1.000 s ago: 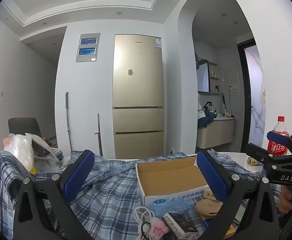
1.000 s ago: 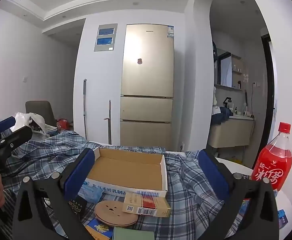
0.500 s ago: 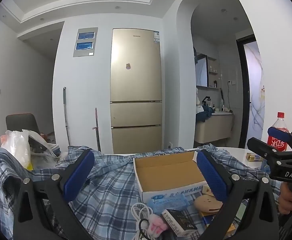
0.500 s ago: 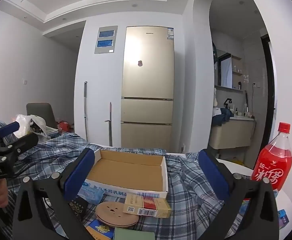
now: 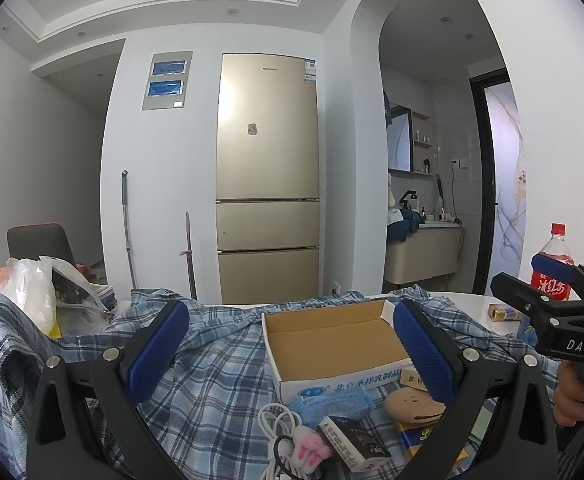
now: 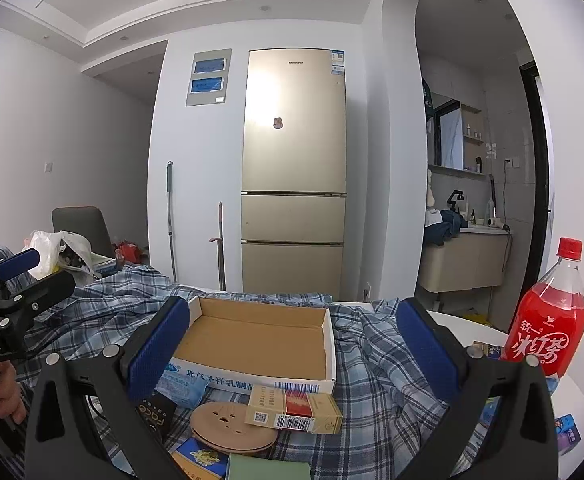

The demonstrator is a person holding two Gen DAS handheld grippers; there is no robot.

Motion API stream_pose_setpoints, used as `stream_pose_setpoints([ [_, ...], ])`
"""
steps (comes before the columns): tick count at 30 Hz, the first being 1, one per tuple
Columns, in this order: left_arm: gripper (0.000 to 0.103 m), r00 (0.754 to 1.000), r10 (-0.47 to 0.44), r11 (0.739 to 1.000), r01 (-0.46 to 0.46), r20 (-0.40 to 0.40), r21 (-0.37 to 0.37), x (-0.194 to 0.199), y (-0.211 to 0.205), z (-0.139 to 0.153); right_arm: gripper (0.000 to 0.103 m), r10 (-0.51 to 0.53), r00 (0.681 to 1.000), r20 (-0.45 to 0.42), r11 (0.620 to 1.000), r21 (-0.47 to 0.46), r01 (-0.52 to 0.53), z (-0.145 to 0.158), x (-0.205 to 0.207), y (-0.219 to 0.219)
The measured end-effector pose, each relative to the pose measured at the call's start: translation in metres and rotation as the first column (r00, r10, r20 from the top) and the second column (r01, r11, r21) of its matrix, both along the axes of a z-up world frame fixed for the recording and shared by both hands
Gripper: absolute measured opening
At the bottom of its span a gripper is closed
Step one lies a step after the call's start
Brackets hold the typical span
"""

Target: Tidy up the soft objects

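Left wrist view. Left tongs [image 5: 290,342] released, blue pads wide apart, gripping nothing, hovering above the plaid cloth [image 5: 212,368] spread over the table [image 5: 472,304]. Open cardboard box [image 5: 332,340] on the cloth, lying between the two pads, nothing visible inside. In front of the box: a blue packet [image 5: 332,402] touching its near wall, a coiled white cable [image 5: 280,428], a small pink plush piece [image 5: 308,450], a dark small carton [image 5: 354,442], and a tan disc [image 5: 412,402] just beside the box's right near corner. Right of the box, the right tongs [image 5: 548,292] held in a hand [image 5: 572,396], likewise released, with a red soda bottle [image 5: 552,268] behind them. Left of the box, well apart, a white plastic bag [image 5: 32,292]. Beyond the box, a gold refrigerator [image 5: 266,176] against the wall.

Right wrist view. Right tongs [image 6: 292,342] released and holding nothing, pads framing the same cardboard box [image 6: 260,344] on the plaid cloth [image 6: 372,360]. In front of the box: a cigarette pack [image 6: 294,408] resting partly on the tan disc [image 6: 220,426], the blue packet [image 6: 182,386] at the box's left near corner, the dark carton [image 6: 156,414], a green card [image 6: 268,470]. Right of the box, well apart, the red soda bottle [image 6: 548,320] upright on the white table [image 6: 468,322]. Left of the box, the left tongs [image 6: 24,276], released, in a hand [image 6: 4,392].
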State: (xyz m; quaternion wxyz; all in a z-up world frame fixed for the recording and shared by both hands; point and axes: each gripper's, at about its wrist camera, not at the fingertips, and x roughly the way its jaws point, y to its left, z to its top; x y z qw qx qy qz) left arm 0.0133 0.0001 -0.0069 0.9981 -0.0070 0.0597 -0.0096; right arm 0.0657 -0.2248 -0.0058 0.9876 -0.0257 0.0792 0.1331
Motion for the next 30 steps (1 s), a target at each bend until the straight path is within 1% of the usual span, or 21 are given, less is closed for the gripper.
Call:
stream_pose_setpoints([
  [6, 0.103, 1.0, -0.001, 1.0, 0.001, -0.003, 0.0, 0.0005, -0.001, 0.0003, 0.103, -0.004, 1.0, 0.009, 1.0, 0.003, 0.004, -0.0003, -0.0024, 0.0008],
  [10, 0.103, 1.0, -0.013, 1.0, 0.013, -0.021, 0.005, 0.0036, -0.0035, -0.0001, 0.103, -0.004, 1.0, 0.014, 1.0, 0.001, 0.004, 0.0004, -0.0043, 0.0016],
  [15, 0.103, 1.0, -0.013, 1.0, 0.013, -0.008, 0.006, 0.0032, -0.0047, 0.0007, 0.103, -0.004, 1.0, 0.015, 1.0, 0.002, 0.004, 0.0013, -0.0044, 0.0015],
  [25, 0.103, 1.0, -0.011, 1.0, 0.011, -0.008, 0.007, 0.0018, -0.0032, 0.0001, 0.103, -0.002, 1.0, 0.026, 1.0, 0.004, 0.002, 0.002, -0.0077, 0.0015],
  [30, 0.103, 1.0, -0.016, 1.0, 0.016, 0.014, 0.012, -0.0033, -0.0033, 0.0013, 0.103, -0.002, 1.0, 0.026, 1.0, 0.004, 0.002, 0.0018, -0.008, 0.0015],
])
